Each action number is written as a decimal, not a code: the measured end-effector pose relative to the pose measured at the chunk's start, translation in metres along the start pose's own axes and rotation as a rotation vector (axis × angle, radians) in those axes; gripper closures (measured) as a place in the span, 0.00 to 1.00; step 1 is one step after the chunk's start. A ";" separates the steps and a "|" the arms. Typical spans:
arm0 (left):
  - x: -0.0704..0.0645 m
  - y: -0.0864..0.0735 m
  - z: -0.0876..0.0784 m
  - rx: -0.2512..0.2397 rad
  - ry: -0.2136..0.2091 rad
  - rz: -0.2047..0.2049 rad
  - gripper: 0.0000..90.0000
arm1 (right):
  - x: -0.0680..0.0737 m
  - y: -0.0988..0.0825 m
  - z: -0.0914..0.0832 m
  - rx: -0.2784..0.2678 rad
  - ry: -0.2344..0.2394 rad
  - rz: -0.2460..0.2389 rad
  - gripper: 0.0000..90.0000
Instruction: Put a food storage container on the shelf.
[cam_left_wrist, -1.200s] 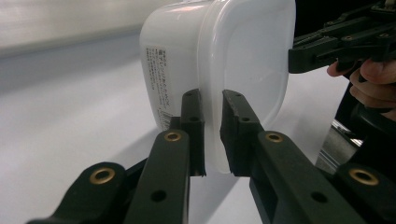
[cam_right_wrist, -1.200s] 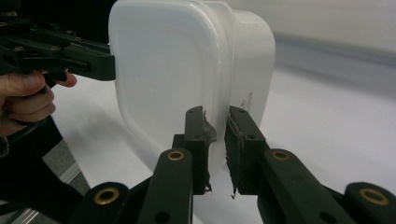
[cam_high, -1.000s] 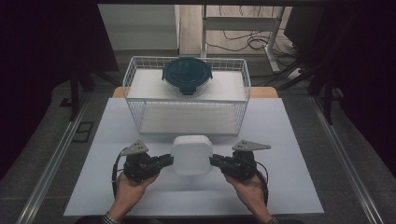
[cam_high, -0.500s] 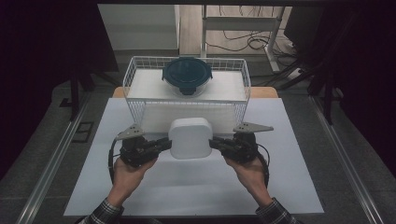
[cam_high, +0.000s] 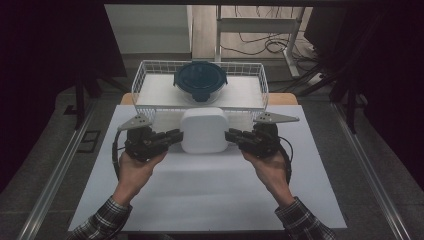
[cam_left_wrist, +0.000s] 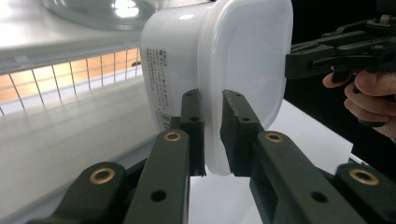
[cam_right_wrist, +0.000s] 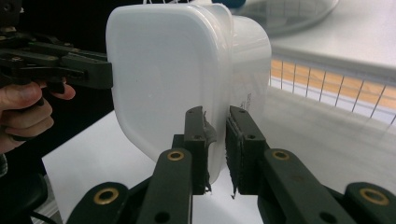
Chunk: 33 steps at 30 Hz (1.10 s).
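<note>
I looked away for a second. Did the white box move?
Yes. The white box, pinched by both grippers, went up and toward the basket; it now overlaps the basket's front wall.

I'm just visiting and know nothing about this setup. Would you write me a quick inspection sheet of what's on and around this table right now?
Surface: white table top, bare in front of the hands.
Job's things: white lidded box, held up between both grippers, near the front of a wire basket; a round container with a dark lid sits in the basket.
Clutter: nothing seen.
Grippers: left hand-held gripper clamps the box's left rim; right hand-held gripper clamps its right rim. In each gripper view the rim sits between the jaws.
Cables: a black cable loops by the left gripper; loose wires lie on the floor behind.
Surroundings: dark room, grey floor, a table leg frame behind.
</note>
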<state>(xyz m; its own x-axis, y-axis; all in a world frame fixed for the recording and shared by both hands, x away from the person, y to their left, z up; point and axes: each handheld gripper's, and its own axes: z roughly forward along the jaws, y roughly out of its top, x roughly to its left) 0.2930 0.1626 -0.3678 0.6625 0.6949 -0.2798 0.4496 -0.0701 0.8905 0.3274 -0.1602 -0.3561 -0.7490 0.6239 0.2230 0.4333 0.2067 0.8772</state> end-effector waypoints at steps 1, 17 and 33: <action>0.000 0.002 -0.001 -0.002 0.001 0.002 0.89 | 0.000 0.004 0.000 -0.003 0.000 -0.003 0.87; 0.006 0.063 -0.018 -0.033 0.019 0.031 0.89 | 0.005 0.065 -0.003 -0.047 -0.011 -0.013 0.87; 0.031 0.132 -0.016 -0.045 -0.002 0.001 0.89 | -0.003 0.134 0.001 -0.091 -0.047 0.006 0.87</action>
<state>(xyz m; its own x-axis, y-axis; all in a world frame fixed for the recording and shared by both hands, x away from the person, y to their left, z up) 0.3635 0.1866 -0.2528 0.6646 0.6930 -0.2793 0.4213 -0.0389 0.9061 0.3882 -0.1333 -0.2394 -0.7212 0.6601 0.2102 0.3890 0.1348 0.9113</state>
